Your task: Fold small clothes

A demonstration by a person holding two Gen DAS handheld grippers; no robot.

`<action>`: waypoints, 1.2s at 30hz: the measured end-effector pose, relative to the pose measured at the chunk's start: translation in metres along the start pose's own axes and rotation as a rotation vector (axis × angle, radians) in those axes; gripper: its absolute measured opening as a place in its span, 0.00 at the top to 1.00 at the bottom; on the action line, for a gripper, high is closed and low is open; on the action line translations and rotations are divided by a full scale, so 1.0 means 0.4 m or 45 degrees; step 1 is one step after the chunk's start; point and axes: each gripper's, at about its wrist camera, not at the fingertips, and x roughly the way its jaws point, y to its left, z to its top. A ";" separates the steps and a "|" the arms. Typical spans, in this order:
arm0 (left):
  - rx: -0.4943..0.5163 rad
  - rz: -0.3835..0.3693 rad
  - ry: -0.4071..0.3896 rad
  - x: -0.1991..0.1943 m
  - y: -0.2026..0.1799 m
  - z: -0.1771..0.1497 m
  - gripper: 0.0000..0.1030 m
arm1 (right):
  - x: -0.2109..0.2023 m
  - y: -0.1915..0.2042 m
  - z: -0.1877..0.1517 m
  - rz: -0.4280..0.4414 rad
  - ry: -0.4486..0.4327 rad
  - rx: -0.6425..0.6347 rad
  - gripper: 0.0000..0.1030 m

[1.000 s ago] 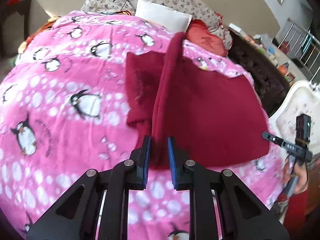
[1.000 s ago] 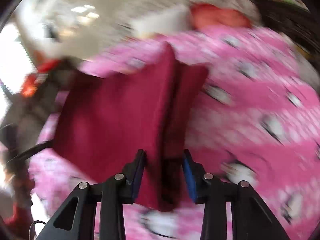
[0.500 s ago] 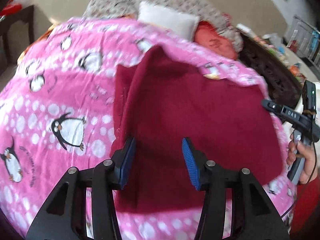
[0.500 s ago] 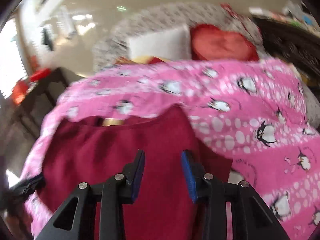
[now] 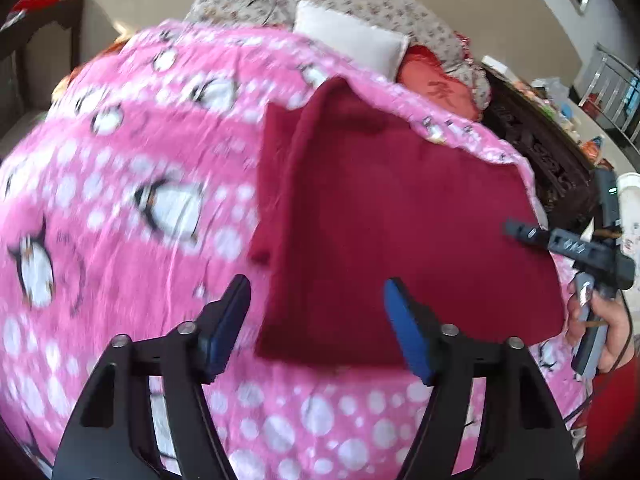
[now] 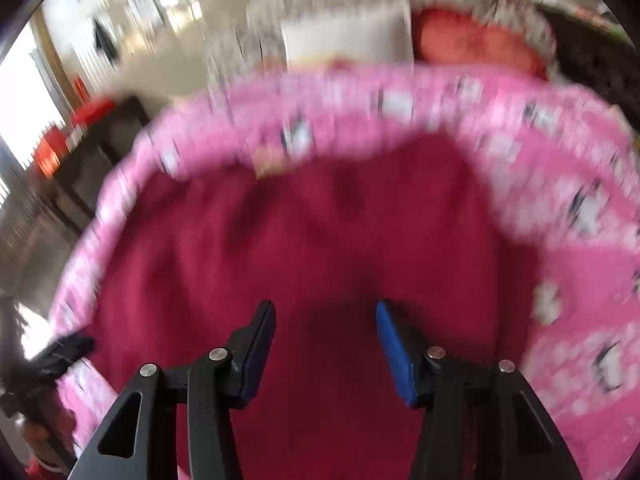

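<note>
**Red garment flat on the bed, both tongs empty**

Garment point(image 5: 392, 216): dark red, thick and fuzzy, fleece or soft knit by the look. Lies on the pink penguin blanket point(image 5: 120, 208), toward the right side of the bed. Roughly a broad rectangle, with a narrow flap doubled along its left edge, so part of a fold seems to be in place. Which kind of garment it is cannot be told.

Left gripper point(image 5: 316, 324): fingers spread wide, nothing between them, hovering over the garment's near left corner. Blue pads point(image 5: 404, 336) face inward.

Right gripper point(image 6: 325, 344): fingers likewise spread and empty, above the red cloth. This view is badly blurred; whether the tips touch the fabric cannot be told.

Handling, as judged: light, limp, no stiffness; it will drape and sag from any pinch. The nap should grip the pads well and cling to the fleecy blanket, so dragging may pull the blanket along. Best hold looks like the two near corners or the near hem, pinching all layers together.

White pillow point(image 5: 352, 40) and red cushion point(image 5: 436, 84) sit at the far end.
</note>
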 end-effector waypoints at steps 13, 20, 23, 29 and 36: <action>-0.253 -0.150 -0.016 0.002 0.090 -0.026 0.31 | 0.042 0.496 0.151 0.246 -0.054 -0.280 0.38; -0.326 -0.208 -0.053 0.022 0.114 -0.023 0.30 | 0.260 0.634 0.190 0.037 0.156 -0.410 0.34; -0.334 -0.224 -0.063 0.026 0.121 -0.022 0.30 | 0.319 0.662 0.185 -0.050 0.192 -0.484 0.22; -0.291 -0.217 -0.069 0.031 0.113 -0.015 0.29 | 0.310 0.647 0.170 -0.077 0.042 -0.563 0.66; -0.121 -0.371 -0.050 0.012 0.010 0.017 0.43 | 0.104 0.481 0.187 0.307 -0.096 -0.340 0.85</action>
